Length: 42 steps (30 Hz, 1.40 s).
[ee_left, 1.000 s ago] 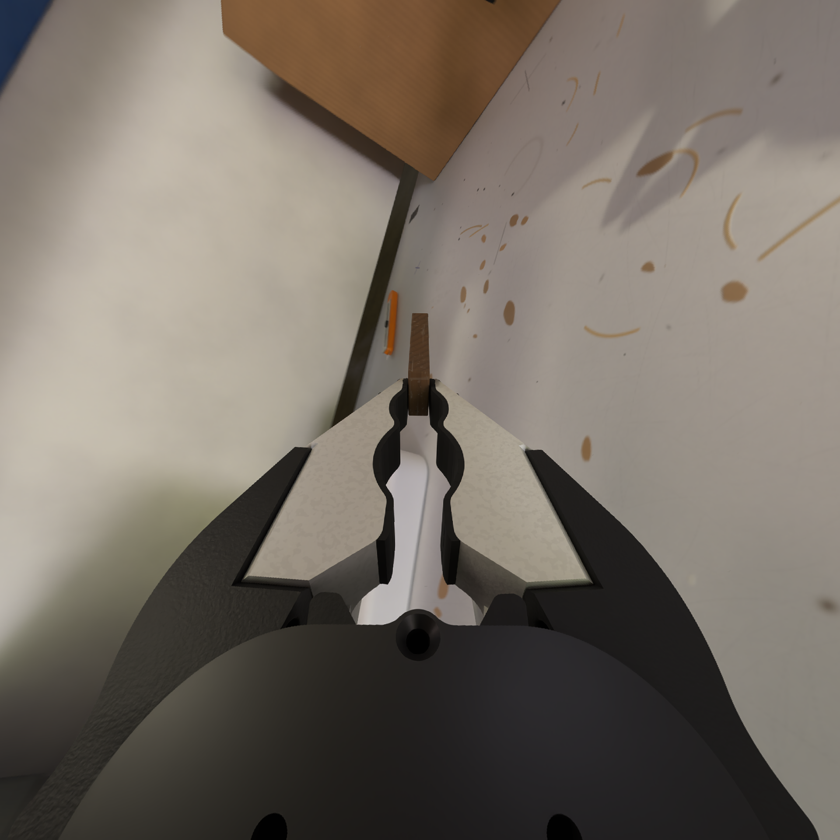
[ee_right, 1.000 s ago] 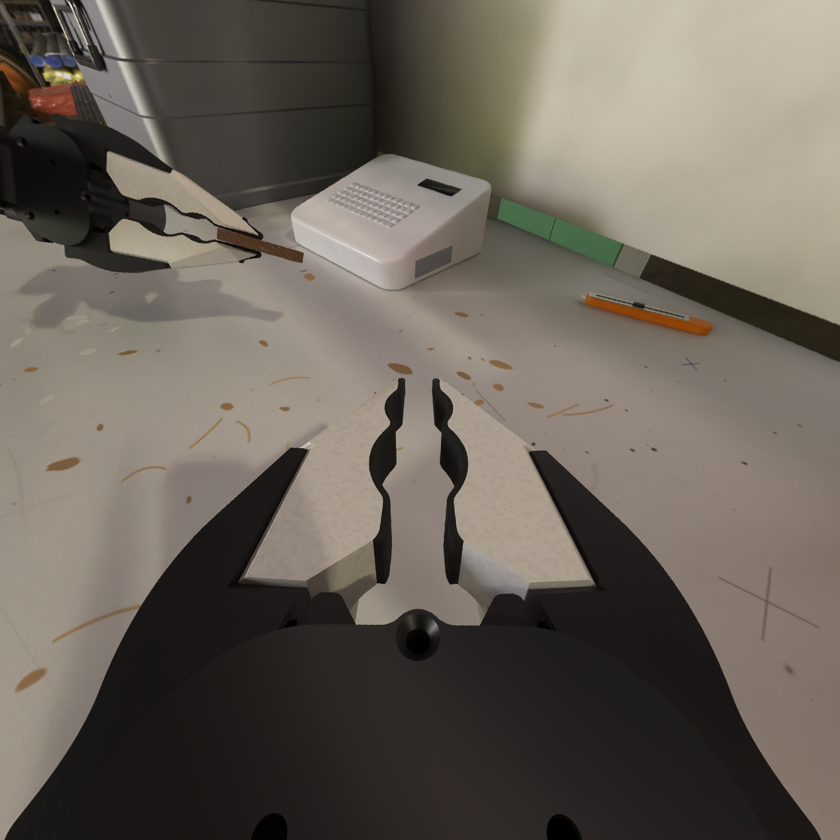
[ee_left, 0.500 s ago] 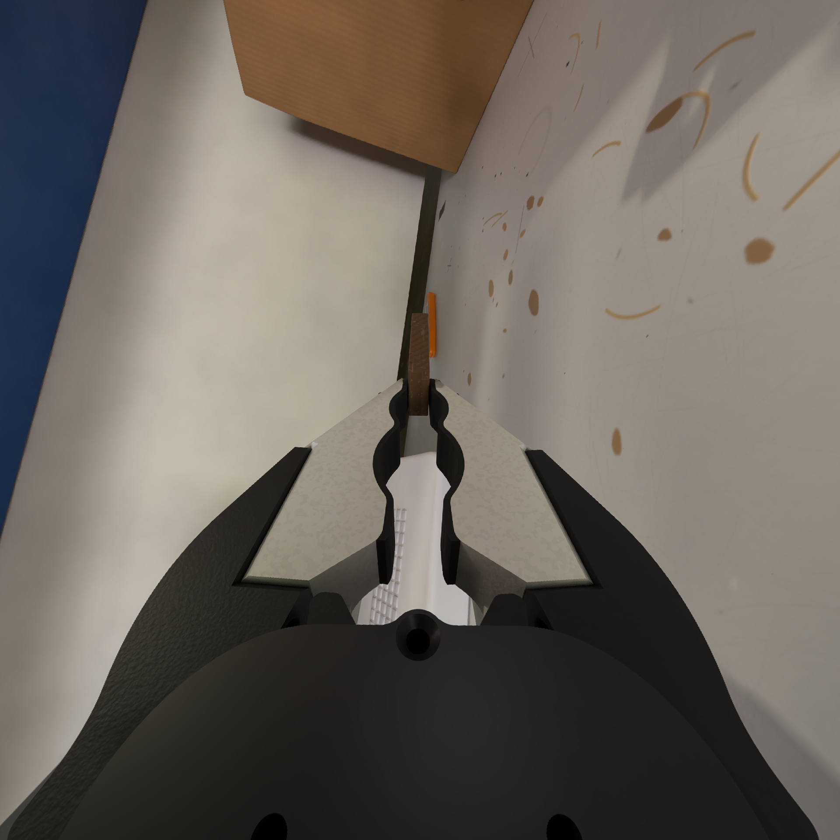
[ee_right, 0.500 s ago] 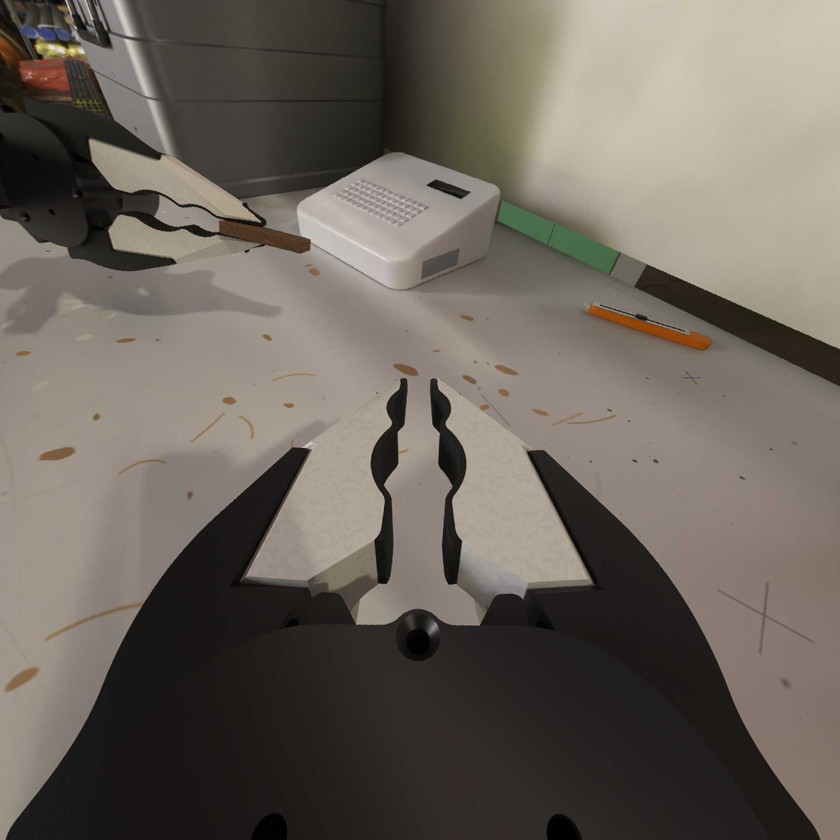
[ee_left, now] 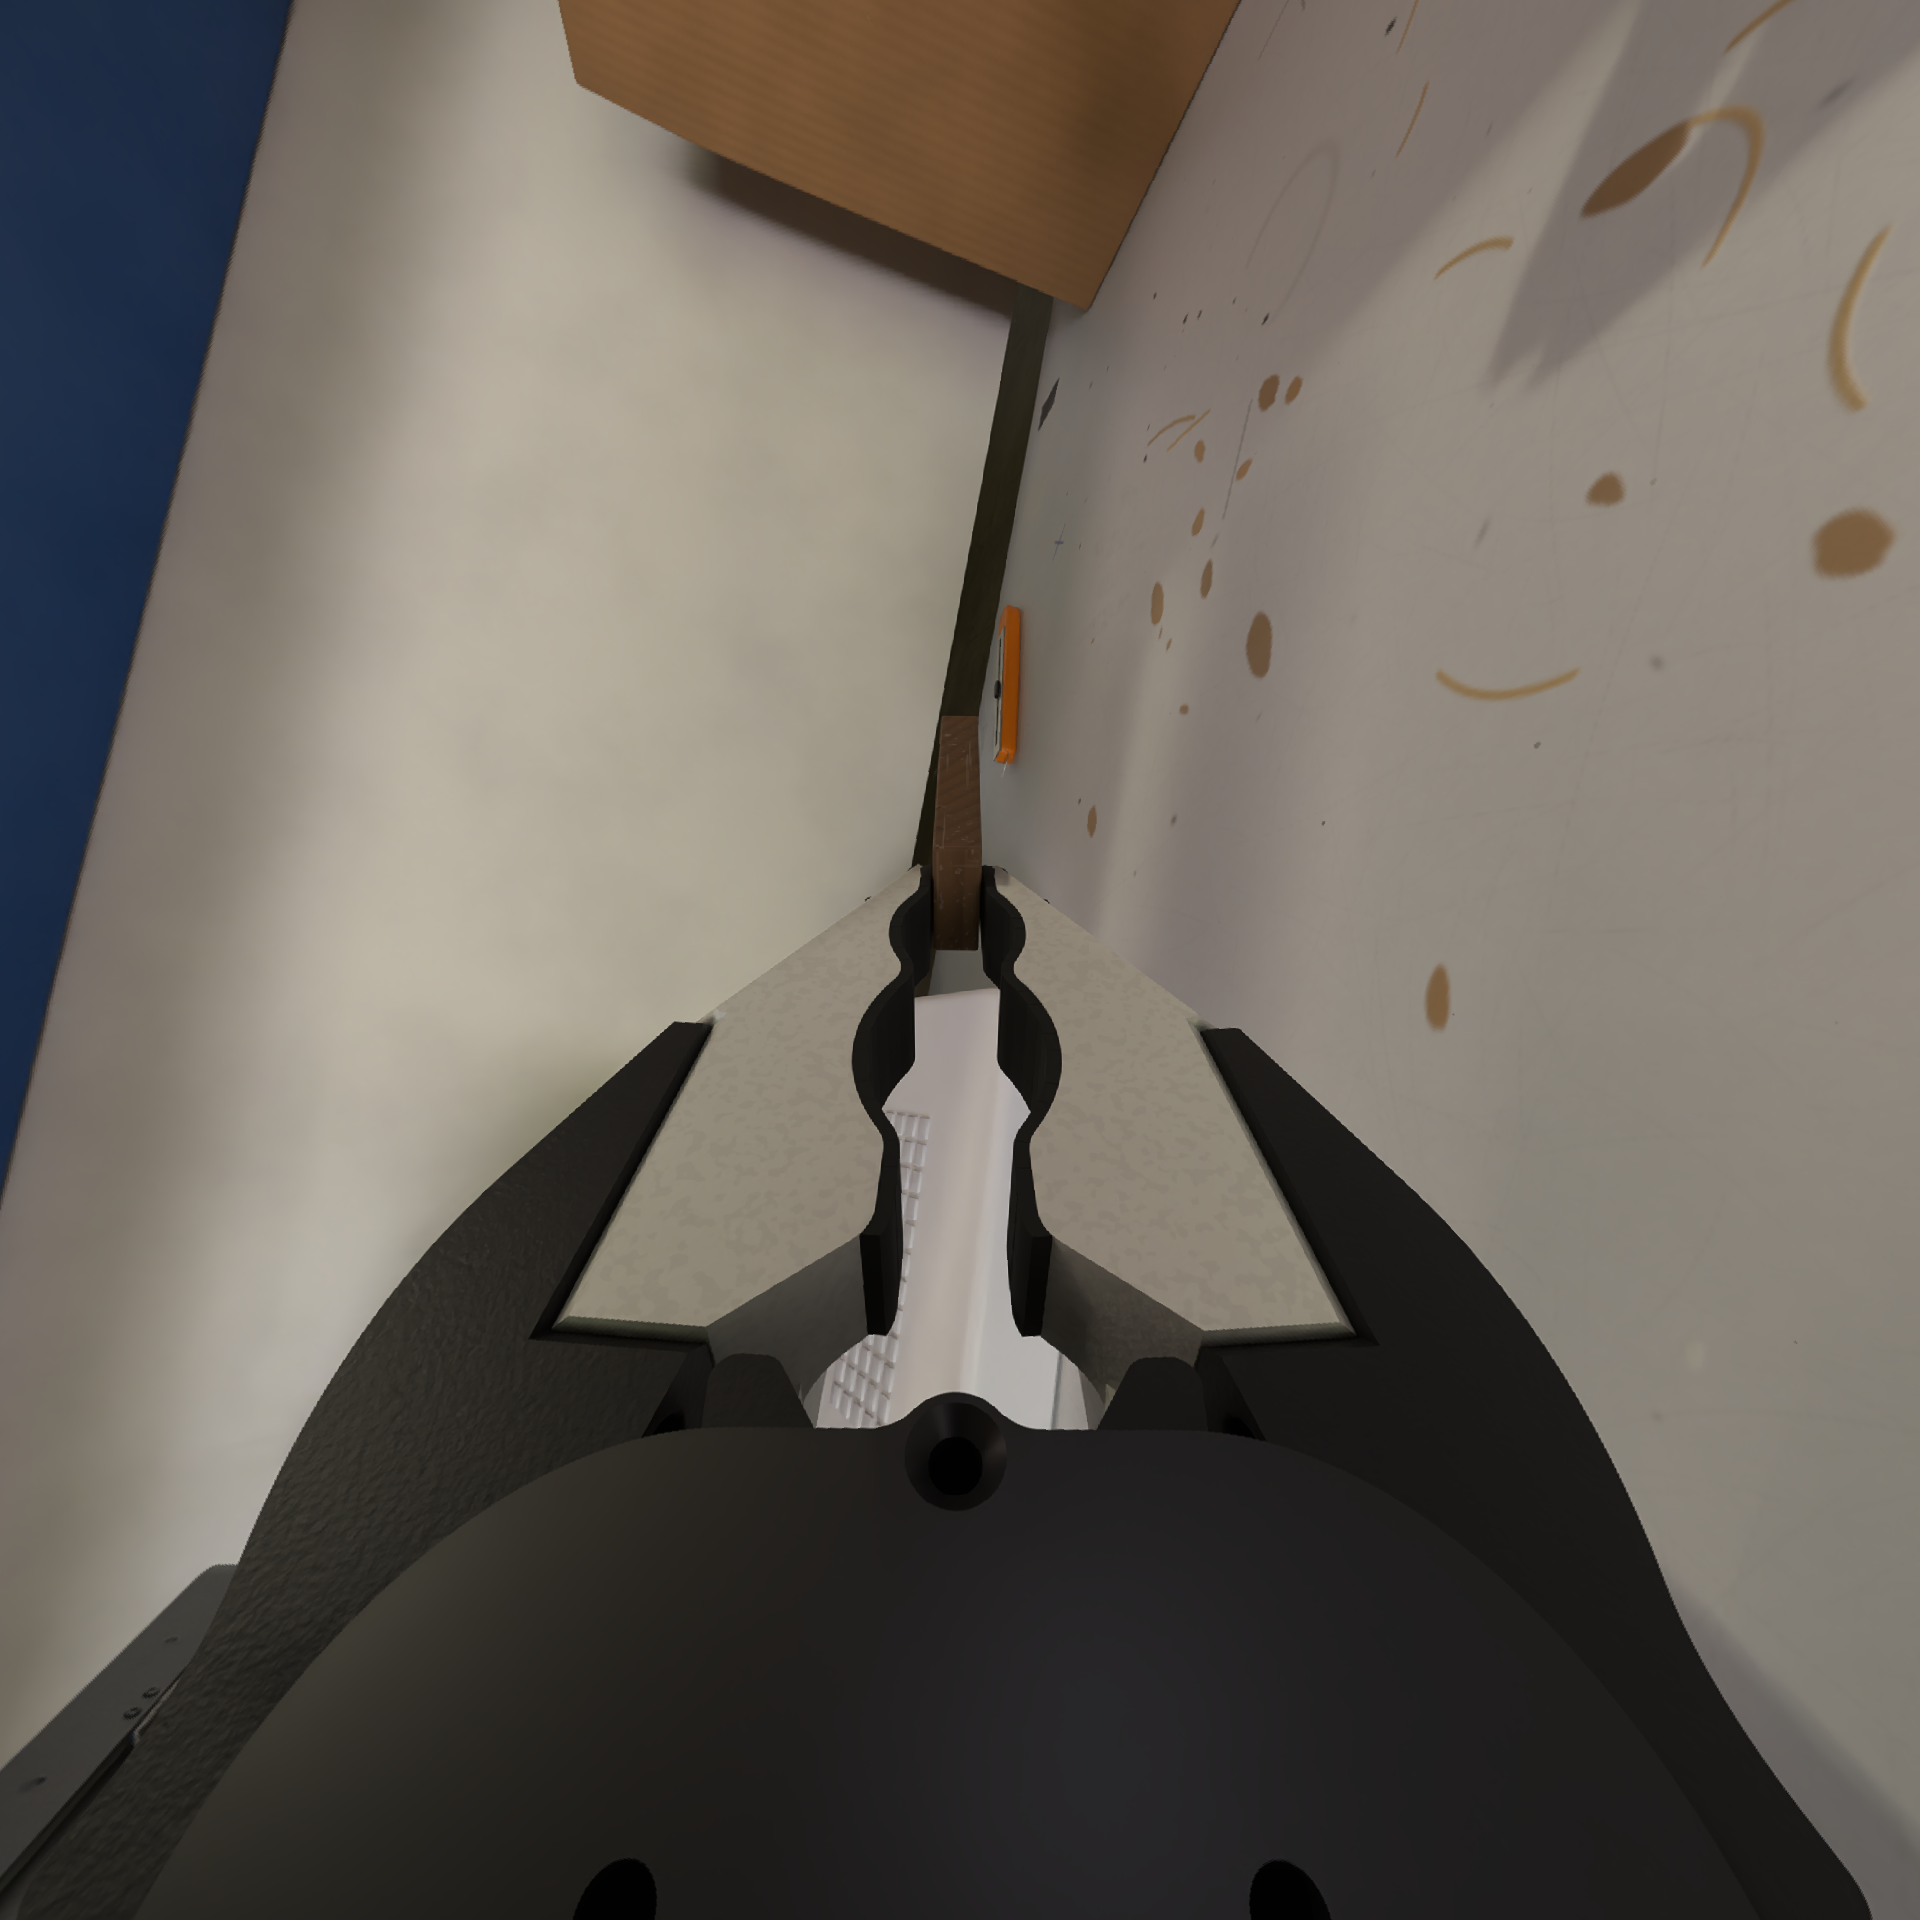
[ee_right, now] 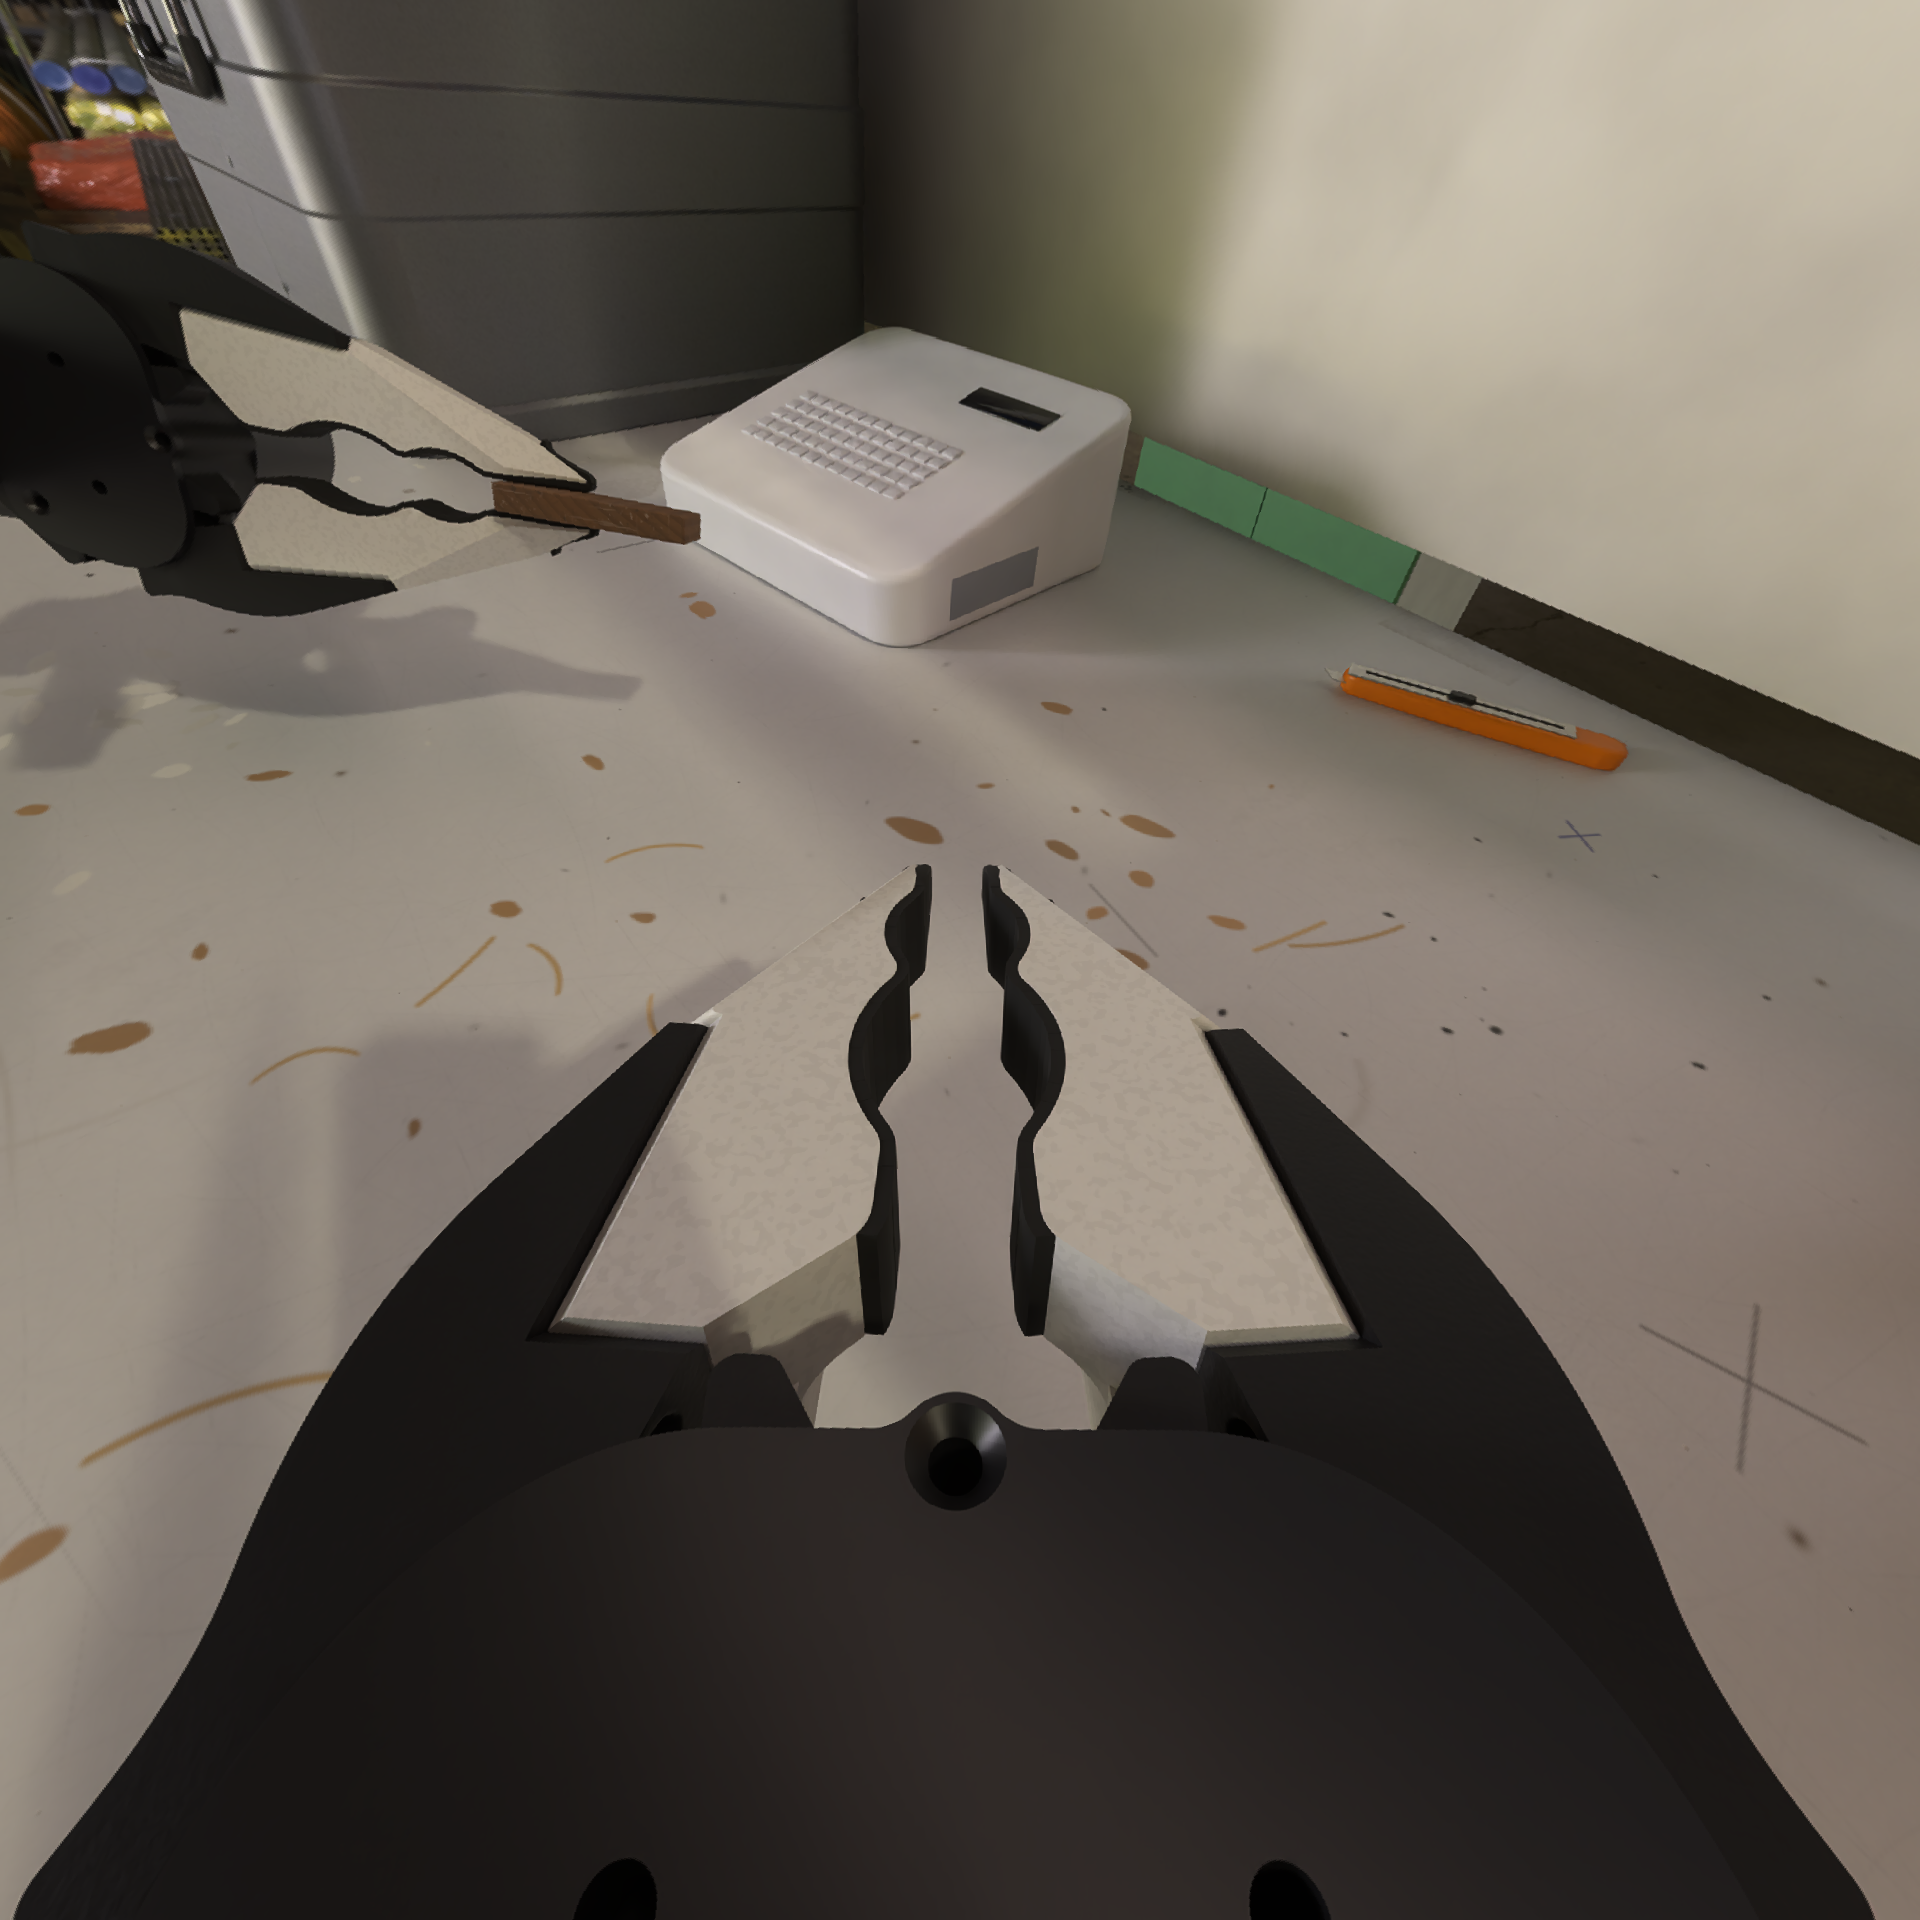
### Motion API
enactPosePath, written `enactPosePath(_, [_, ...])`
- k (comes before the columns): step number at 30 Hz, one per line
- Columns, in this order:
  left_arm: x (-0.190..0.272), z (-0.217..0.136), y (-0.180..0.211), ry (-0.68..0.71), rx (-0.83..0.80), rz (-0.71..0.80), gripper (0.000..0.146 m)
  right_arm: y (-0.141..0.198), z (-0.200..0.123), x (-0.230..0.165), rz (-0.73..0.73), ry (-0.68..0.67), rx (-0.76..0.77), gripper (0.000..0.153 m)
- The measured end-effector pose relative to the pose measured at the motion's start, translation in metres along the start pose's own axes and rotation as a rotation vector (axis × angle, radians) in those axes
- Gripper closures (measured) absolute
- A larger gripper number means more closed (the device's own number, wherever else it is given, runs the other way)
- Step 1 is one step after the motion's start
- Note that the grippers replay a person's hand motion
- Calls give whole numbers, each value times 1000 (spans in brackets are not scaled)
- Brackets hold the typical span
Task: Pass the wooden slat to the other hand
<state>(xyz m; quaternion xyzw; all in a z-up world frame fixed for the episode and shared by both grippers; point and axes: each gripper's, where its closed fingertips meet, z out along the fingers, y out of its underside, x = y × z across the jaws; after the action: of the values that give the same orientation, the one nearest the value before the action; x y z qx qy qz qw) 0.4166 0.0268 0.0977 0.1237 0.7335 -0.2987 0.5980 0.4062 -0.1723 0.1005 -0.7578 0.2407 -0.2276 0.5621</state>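
Closest in the right wrist view is the right gripper (ee_right: 957,873). It holds nothing, and there is a small gap between its two fingers. It hangs over a pale floor (ee_right: 727,748) with brown spots on it.

Farther off, up and to the left, is the left gripper (ee_right: 577,509). Its fingers are squeezed onto one end of the wooden slat (ee_right: 597,513), right at their tips. The slat is up in the air, not touching the floor, and its free end pokes out toward a white box (ee_right: 894,488). An orange knife (ee_right: 1481,717) lies near the wall, well apart from both grippers.

The slat looks thin, short and hard, so it is probably light and will not bend. Its smooth sides might slip. The best place to grab looks like the free end, on the flat sides. The gap in the right gripper looks a bit tight, so it may need to open wider first.
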Motion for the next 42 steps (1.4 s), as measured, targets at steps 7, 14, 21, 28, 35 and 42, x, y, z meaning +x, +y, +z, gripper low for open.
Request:
enactPosePath(7, [-3, 0, 1, 7, -12, -47, 138, 2, 0, 2, 2, 6, -3, 143])
enactPosePath(14, [-1, 1, 2, 14, -25, -42, 138, 4, 2, 2, -13, 8, -15, 143])
enactPosePath(21, [-1, 0, 1, 17, -15, -43, 138, 5, 2, 2, -5, 5, -16, 143])
enactPosePath(28, [2, 1, 2, 26, -21, -28, 138, 6, 2, 1, -7, 3, -21, 143])
enactPosePath(35, [2, 1, 2, 39, -25, -52, 138, 6, 2, 2, -2, 4, -21, 143])
enactPosePath(42, [4, 1, 3, 44, -25, -50, 138, 9, 3, 1, -1, 0, -29, 143])
